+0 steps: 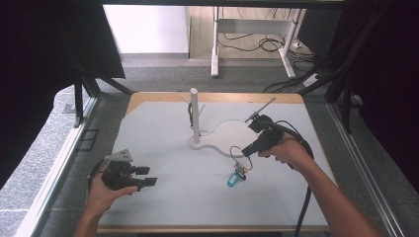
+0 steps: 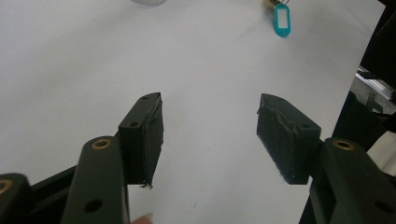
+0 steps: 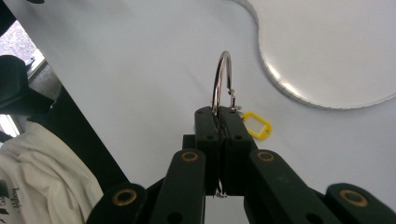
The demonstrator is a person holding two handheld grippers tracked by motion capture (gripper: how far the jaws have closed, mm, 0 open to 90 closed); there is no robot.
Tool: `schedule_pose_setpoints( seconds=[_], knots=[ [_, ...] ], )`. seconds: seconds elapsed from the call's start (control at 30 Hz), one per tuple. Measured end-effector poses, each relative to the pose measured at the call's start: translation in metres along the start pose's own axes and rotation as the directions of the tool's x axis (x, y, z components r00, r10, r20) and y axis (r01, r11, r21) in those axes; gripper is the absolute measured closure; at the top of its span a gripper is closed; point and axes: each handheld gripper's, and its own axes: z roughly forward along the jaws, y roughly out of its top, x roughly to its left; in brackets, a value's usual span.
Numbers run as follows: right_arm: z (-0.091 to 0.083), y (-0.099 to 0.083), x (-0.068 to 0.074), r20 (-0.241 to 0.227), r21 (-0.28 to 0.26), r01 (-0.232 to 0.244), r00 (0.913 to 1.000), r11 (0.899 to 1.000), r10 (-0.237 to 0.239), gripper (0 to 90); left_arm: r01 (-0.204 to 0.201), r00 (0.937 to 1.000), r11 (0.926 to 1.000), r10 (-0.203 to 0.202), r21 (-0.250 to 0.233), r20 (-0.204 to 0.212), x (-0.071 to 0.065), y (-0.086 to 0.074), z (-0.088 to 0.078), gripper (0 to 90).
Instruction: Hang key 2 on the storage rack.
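A metal key ring [image 3: 221, 81] is clamped edge-on by the right gripper [image 3: 217, 122] right of desk [image 1: 163, 123] centre, tags dangling. Judged light, stiff, slippery; gripping the wire is advised. The left gripper [image 2: 209, 131] is held near left, jaws released.

Nothing here can really be read. The blue key tag [image 2: 282, 20] has a white label window, but it looks blank from the left gripper view. The yellow key tag [image 3: 256, 125] shows no writing either. On the white garment [image 3: 44, 179] at the edge of the right gripper view there is a small dark print, too tiny and blurred to make out.
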Motion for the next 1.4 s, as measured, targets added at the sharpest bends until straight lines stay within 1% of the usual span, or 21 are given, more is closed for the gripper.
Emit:
schedule_pose_setpoints(
  seconds=[0.13,0.3,0.4,0.67,0.93,1.2,1.3,1.4],
  knots=[
    [-0.006,0.006,-0.001,0.013,0.005,-0.001,0.9999,1.000,0.001,88.2,0.001,1.0000,1.0000,-0.001,0.001,0.000,0.001,0.000,0.000,41.4],
    [-0.009,0.010,-0.003,0.015,0.010,-0.006,0.9999,1.000,0.006,88.2,0.003,1.0000,1.0000,-0.003,-0.004,0.001,0.001,-0.001,-0.001,41.4],
    [-0.011,0.014,-0.005,0.008,0.005,-0.008,0.9999,1.000,0.008,88.2,0.002,1.0000,1.0000,-0.001,-0.005,0.001,0.001,-0.001,-0.002,41.4],
    [-0.018,0.021,-0.009,0.017,-0.009,-0.018,0.9997,1.000,0.018,88.2,0.007,1.0000,1.0000,-0.007,-0.007,0.000,0.001,-0.001,-0.001,41.4],
    [-0.028,0.032,-0.010,0.036,-0.017,-0.022,0.9991,1.000,0.022,88.2,0.006,1.0000,1.0000,-0.006,-0.008,0.000,0.001,-0.001,0.000,41.4],
    [-0.028,0.042,-0.015,0.035,-0.023,-0.037,0.9987,0.999,0.038,88.3,0.009,1.0000,0.9999,-0.008,-0.014,0.003,0.001,-0.001,-0.002,41.4],
    [-0.028,0.045,-0.015,0.035,-0.019,-0.034,0.9988,0.999,0.035,88.2,0.008,1.0000,0.9999,-0.008,-0.013,0.003,0.001,-0.001,-0.002,41.4],
    [-0.032,0.052,-0.016,0.036,-0.025,-0.031,0.9988,0.999,0.032,88.3,0.009,1.0000,0.9999,-0.009,-0.010,0.003,0.001,-0.001,-0.001,41.4]
  ],
)
